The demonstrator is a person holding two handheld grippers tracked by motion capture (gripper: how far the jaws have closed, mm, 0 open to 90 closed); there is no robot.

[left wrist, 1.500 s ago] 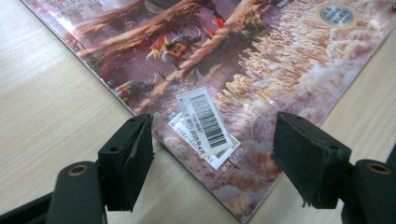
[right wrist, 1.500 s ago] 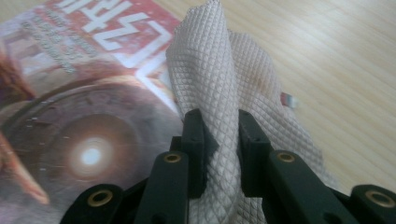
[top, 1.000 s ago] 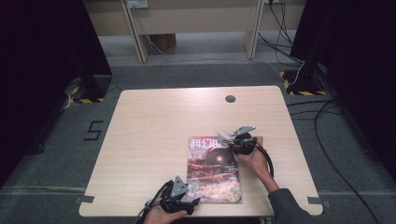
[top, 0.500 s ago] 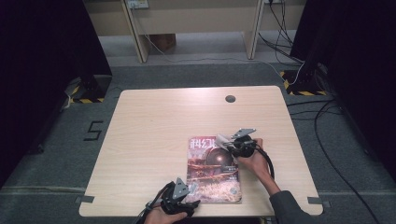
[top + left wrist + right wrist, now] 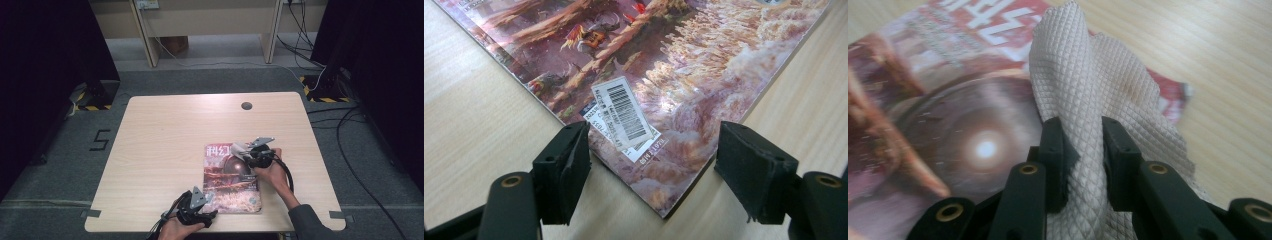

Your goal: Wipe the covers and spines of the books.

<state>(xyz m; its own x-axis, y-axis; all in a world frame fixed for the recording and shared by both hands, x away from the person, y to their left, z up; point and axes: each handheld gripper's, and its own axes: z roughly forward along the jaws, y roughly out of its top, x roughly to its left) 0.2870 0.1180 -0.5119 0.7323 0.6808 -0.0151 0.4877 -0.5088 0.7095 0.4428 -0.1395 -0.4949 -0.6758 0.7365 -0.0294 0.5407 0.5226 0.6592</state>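
A magazine (image 5: 231, 179) lies flat and closed on the wooden table, in its near half and a little right of centre. Its glossy cover is mostly reddish brown, with a dark round helmet-like shape in the middle, pale cloudy artwork toward the near edge and large white characters on a red band along the far edge. A white barcode sticker (image 5: 624, 114) sits by its near left corner. A whitish cloth (image 5: 1098, 95) with a fine diamond-quilted weave is bunched and pinched upright, draping over the magazine's far right corner and touching the cover there.
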